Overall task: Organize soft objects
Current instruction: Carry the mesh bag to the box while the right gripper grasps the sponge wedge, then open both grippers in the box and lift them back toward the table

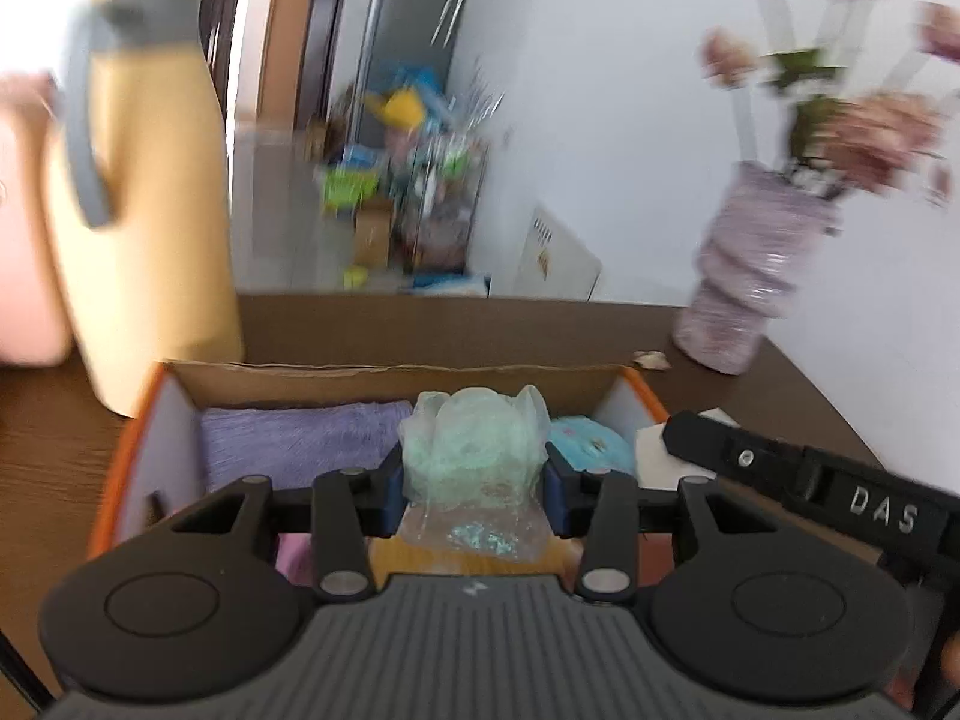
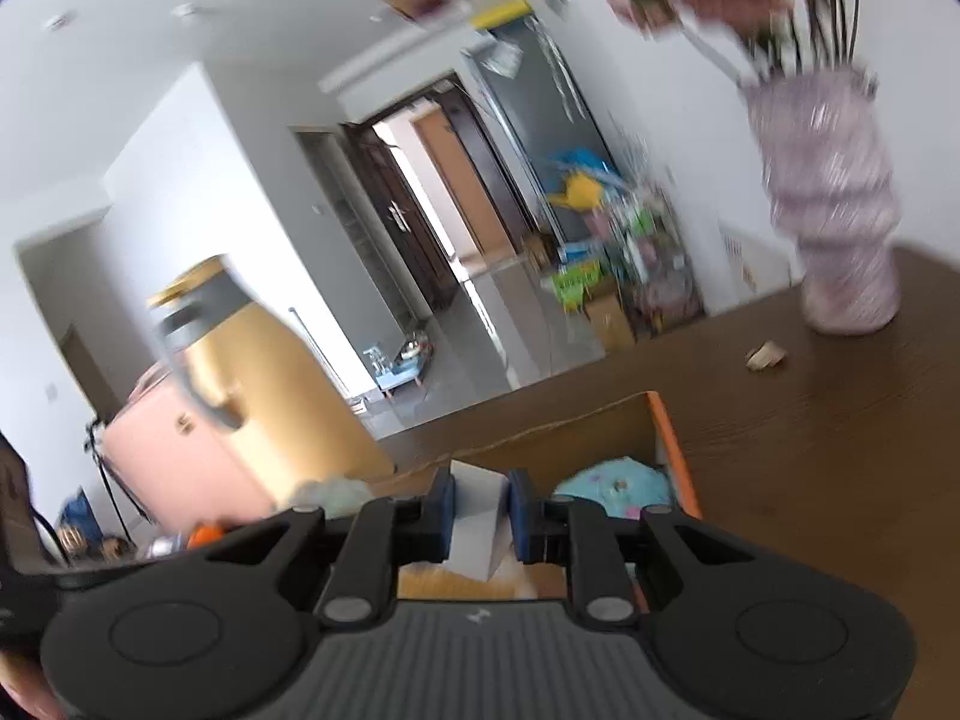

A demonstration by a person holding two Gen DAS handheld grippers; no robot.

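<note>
One dark wooden table (image 2: 810, 438), white walls (image 2: 180, 30)

My left wrist camera looks forward and down along my fingers, close over the box (image 1: 180, 384) at lower centre, level with the table edge. My right wrist camera sits just as near but rolled, so the room tilts and the box (image 2: 672, 438) lies lower right. Both views share the box, the jug (image 1: 144, 228) (image 2: 282, 396), the vase (image 1: 750, 276) (image 2: 834, 210) and the far doorway.

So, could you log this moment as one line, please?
left gripper: shut on green mesh bundle | right gripper: shut on white item | both over cardboard box
</note>
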